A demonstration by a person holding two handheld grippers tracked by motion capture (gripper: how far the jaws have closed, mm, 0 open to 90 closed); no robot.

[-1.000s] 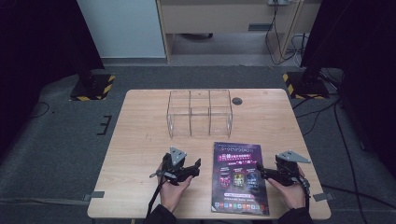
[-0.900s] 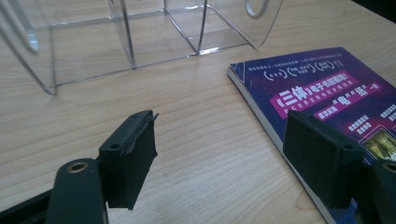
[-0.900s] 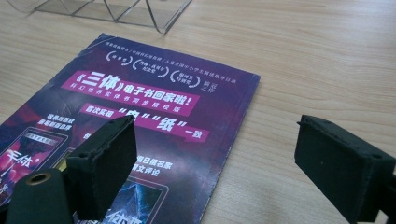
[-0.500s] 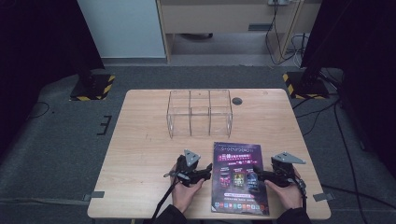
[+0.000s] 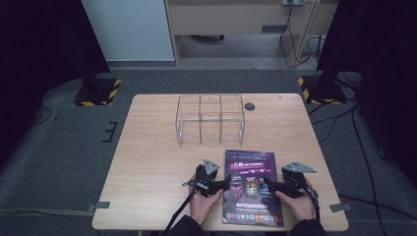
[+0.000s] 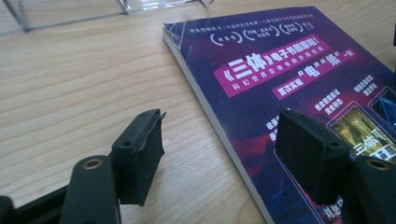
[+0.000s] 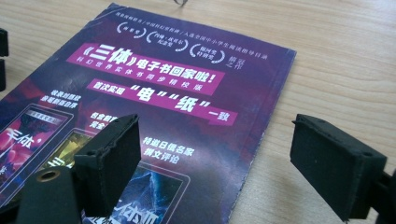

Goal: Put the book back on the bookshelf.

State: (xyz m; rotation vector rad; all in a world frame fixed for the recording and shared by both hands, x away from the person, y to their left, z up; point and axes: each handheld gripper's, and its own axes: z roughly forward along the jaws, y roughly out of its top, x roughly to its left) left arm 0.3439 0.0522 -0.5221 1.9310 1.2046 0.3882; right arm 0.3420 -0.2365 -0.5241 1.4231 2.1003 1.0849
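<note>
Left gripper (image 5: 223, 183) shifted right to book (image 5: 253, 184) left edge, lower centre of frame; jaws closing, still apart, straddling edge. Right gripper (image 5: 268, 184) open over book's right edge.

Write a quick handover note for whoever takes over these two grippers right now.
Left gripper: open, jaws just been closing, straddling the book's left edge, not gripping.
Right gripper: open, astride the book's right edge.
Book lies flat, cover up, at the table's near edge; clear organizer stands beyond it, nothing visible inside.
Done: both grippers positioned.
Left: probably grip and lift the book.
</note>
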